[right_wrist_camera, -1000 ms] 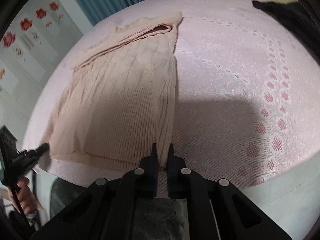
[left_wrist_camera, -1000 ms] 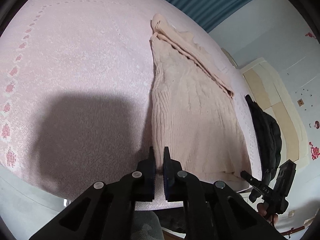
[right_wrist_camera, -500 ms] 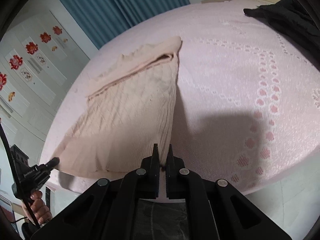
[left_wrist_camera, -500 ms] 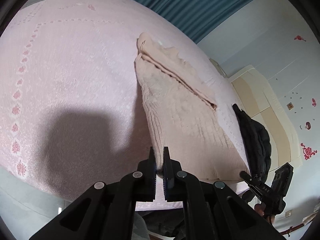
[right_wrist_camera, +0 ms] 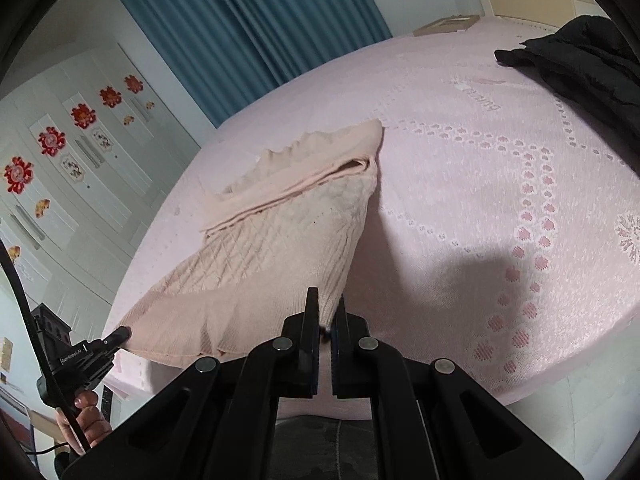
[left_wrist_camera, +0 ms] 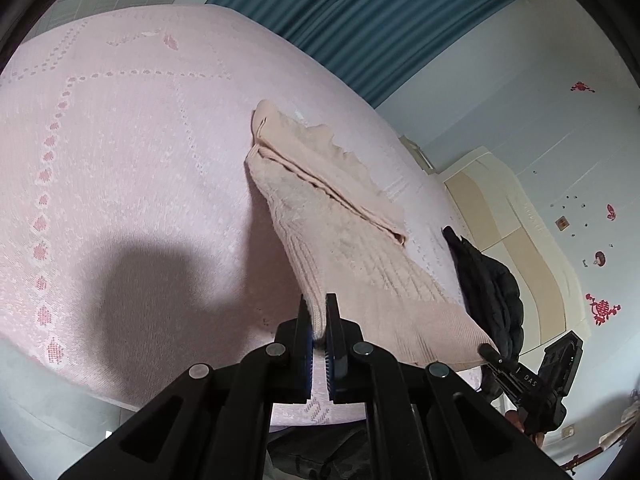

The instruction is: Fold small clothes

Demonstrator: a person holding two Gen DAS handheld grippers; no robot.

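A beige cable-knit sweater [left_wrist_camera: 352, 240] lies on a pink bed, its near hem lifted off the cover. My left gripper [left_wrist_camera: 319, 312] is shut on the hem's left corner. My right gripper [right_wrist_camera: 328, 308] is shut on the hem's right corner of the same sweater [right_wrist_camera: 280, 248]. The hem hangs stretched between the two grippers. The far end, with folded sleeves and collar, still rests on the bed. Each gripper shows in the other's view, the right one [left_wrist_camera: 490, 352] and the left one [right_wrist_camera: 118, 334], gripping the opposite corner.
The pink patterned bed cover [left_wrist_camera: 120, 184] spreads wide around the sweater. A black jacket [left_wrist_camera: 488, 284] lies on the bed's far side, also in the right wrist view [right_wrist_camera: 580, 64]. Blue curtains [right_wrist_camera: 248, 28] and white wardrobes [right_wrist_camera: 60, 168] stand behind.
Both grippers have risen with the hem corners. The near half of the sweater has lifted off the bed and the far end looks more distant.
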